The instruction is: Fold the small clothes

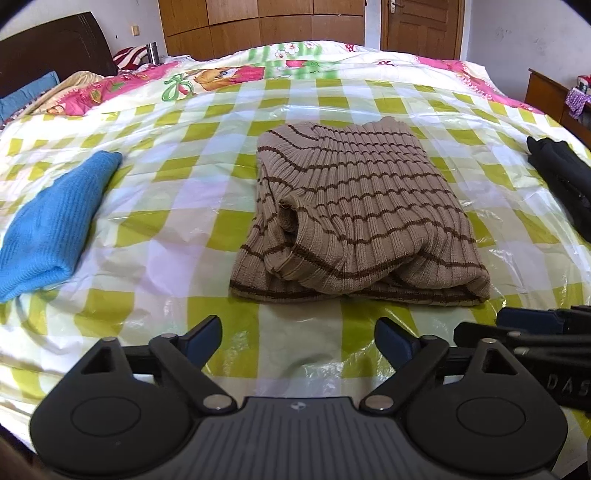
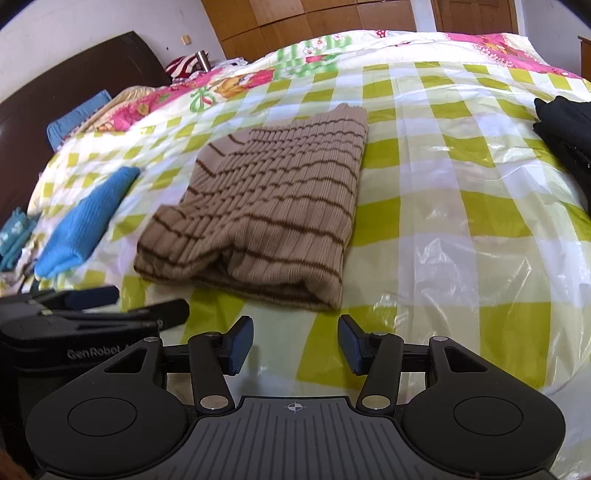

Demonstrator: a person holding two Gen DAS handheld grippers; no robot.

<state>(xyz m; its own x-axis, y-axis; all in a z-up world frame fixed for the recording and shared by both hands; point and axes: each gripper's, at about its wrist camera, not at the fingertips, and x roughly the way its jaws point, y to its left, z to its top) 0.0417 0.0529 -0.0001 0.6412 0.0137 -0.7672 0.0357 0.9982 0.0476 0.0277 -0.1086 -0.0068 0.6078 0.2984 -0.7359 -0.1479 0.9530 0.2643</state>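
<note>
Left gripper (image 1: 298, 338): lower centre of the left wrist view. Jaws spread wide, nothing between the blue pads (image 1: 207, 334). Only the checked sheet shows in the gap. Not touching any garment.

Right gripper (image 2: 295, 345): lower centre of the right wrist view. Jaws apart, narrower than the left pair, nothing held. Blue pads (image 2: 240, 345) face each other over the sheet. Its tips also appear at the right edge of the left wrist view, just beside the left gripper.

Striped sweater (image 1: 354, 218): tan ribbed knit with dark brown stripes, folded into a compact block. Centre of the left wrist view; centre-left of the right wrist view. Lies flat on the sheet, just above both grippers in frame, apart from the fingertips. One cuff opening shows at the left of the fold.

Blue garment (image 1: 55, 218): folded, left edge of the left wrist view, well apart from the sweater.

Black garment (image 1: 565, 181): right edge of both views, well apart from the sweater; whether it is folded cannot be told.

Plastic sheet (image 1: 147, 177): glossy, white and lime-green check, wrinkled, covers the bed under all three garments.

Floral quilt (image 1: 229, 74): pink and green print, upper part of frame beyond the sheet.

Headboard (image 1: 55, 48): dark wood, upper left.

Wardrobe (image 1: 258, 22): brown wood panels, top centre.
</note>
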